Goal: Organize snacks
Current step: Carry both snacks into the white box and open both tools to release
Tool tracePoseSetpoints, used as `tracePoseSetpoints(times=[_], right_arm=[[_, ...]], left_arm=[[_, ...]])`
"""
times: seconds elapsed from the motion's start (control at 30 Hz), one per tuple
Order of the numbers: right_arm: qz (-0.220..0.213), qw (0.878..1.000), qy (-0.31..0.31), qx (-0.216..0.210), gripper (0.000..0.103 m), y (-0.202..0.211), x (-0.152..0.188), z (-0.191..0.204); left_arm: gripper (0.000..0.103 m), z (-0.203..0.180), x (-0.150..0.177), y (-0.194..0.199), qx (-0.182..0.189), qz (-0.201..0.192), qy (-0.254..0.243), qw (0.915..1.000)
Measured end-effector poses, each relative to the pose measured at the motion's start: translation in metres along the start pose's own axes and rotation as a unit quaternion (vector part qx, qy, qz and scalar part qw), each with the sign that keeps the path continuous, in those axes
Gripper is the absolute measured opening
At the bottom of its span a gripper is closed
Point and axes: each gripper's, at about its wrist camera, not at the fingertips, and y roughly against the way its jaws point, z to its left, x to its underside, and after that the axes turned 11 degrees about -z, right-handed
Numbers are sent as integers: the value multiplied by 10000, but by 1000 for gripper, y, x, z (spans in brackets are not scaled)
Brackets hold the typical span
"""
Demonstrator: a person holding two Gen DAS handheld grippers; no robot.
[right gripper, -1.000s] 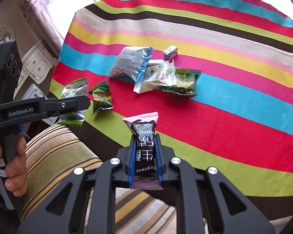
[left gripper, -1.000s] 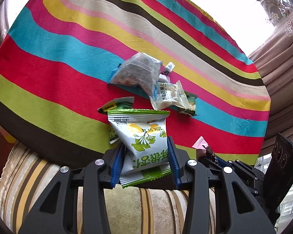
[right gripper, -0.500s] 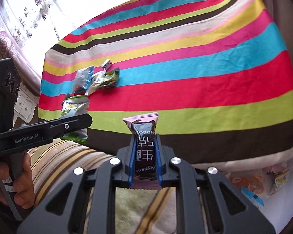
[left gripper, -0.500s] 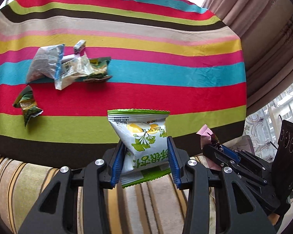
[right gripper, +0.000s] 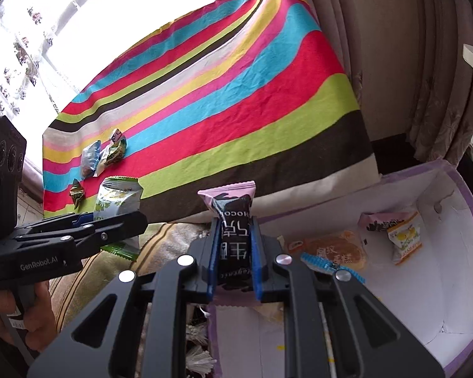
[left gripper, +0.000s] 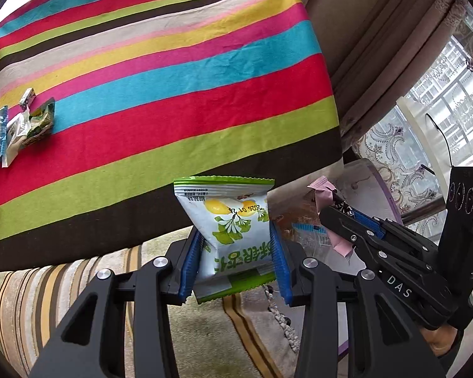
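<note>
My left gripper (left gripper: 235, 261) is shut on a white and green snack packet (left gripper: 231, 220), held off the front edge of the striped cloth (left gripper: 160, 72). My right gripper (right gripper: 233, 258) is shut on a dark chocolate bar in a pink wrapper (right gripper: 231, 217), held over the near left rim of a white box with a purple edge (right gripper: 457, 283). In the box lie a round cake packet (right gripper: 334, 250), a yellow-orange packet (right gripper: 405, 239) and a pink-wrapped bar (right gripper: 378, 220). Several snacks (right gripper: 105, 156) remain on the cloth at the left.
A striped sofa cushion (left gripper: 63, 286) lies below both grippers. Curtains (right gripper: 410, 47) hang to the right of the cloth. The right gripper shows in the left wrist view (left gripper: 347, 217) and the left gripper in the right wrist view (right gripper: 110, 220).
Both grippers have swung right with their snacks, away from the pile on the cloth. The white box has come into the right wrist view.
</note>
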Motion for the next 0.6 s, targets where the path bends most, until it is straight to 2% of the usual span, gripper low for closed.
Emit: tracePoseSetpoints(times=[0.3, 0.4, 0.5, 0.57, 0.6], right_arm=[[-35, 9985, -375, 401, 18, 12, 10, -44], [-67, 9972, -487, 572, 22, 15, 10, -53], [-141, 9962, -529, 676, 35, 18, 10, -57], [-195, 9955, -458, 806, 53, 20, 9, -55], [-246, 9951, -407, 862, 57, 22, 8, -53]], left_arm=[[40, -33, 7, -19, 246, 268, -275, 9990], [41, -37, 7, -24, 317, 347, -310, 9984], [45, -38, 9, -25, 338, 385, -292, 9983], [54, -36, 8, -23, 331, 360, -246, 9985], [59, -34, 8, -21, 313, 332, -226, 9987]])
